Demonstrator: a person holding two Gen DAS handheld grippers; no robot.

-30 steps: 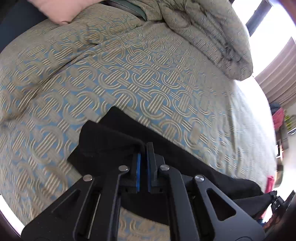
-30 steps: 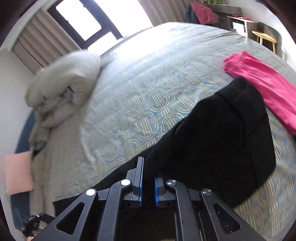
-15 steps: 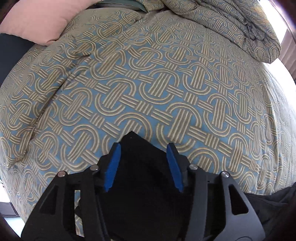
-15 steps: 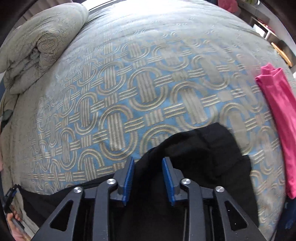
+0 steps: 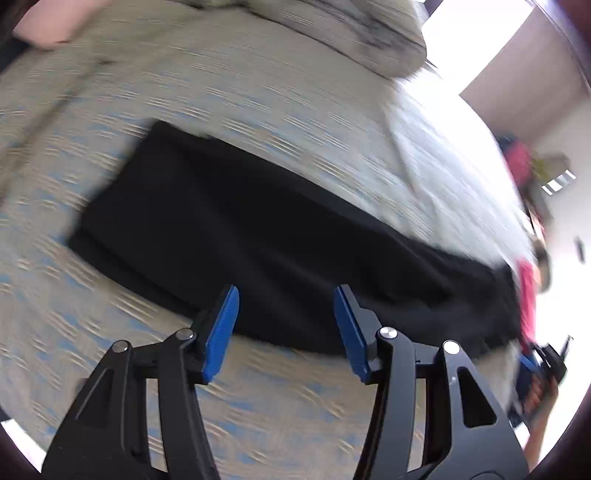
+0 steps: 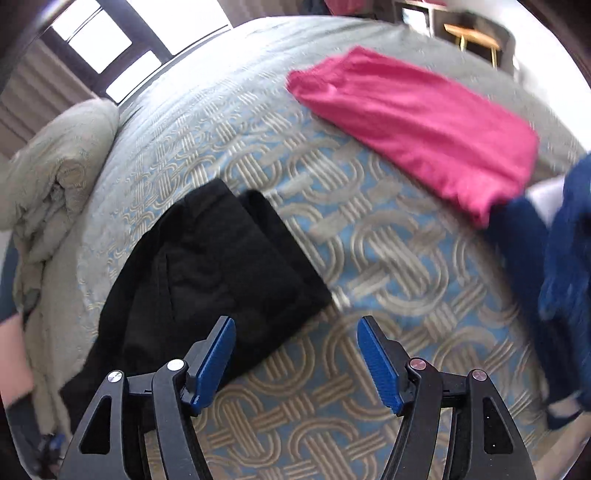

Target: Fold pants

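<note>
The black pants lie flat on the patterned bedspread as one long folded strip, reaching from upper left to lower right. My left gripper hovers over their near edge, open, its blue pads apart and touching nothing. In the right wrist view the wide end of the pants lies to the left of centre. My right gripper is beside its near corner above the bedspread. Its jaws are opening and nothing is between them. Both views are motion-blurred.
A folded pink garment lies on the bed beyond the pants, with a dark blue garment at the right edge. A rolled duvet sits at the left by the window. A pink pillow is far left.
Both grippers were shut on the black pants a second ago. They have opened, let go and drawn back. The pants now lie flat on the bed.
</note>
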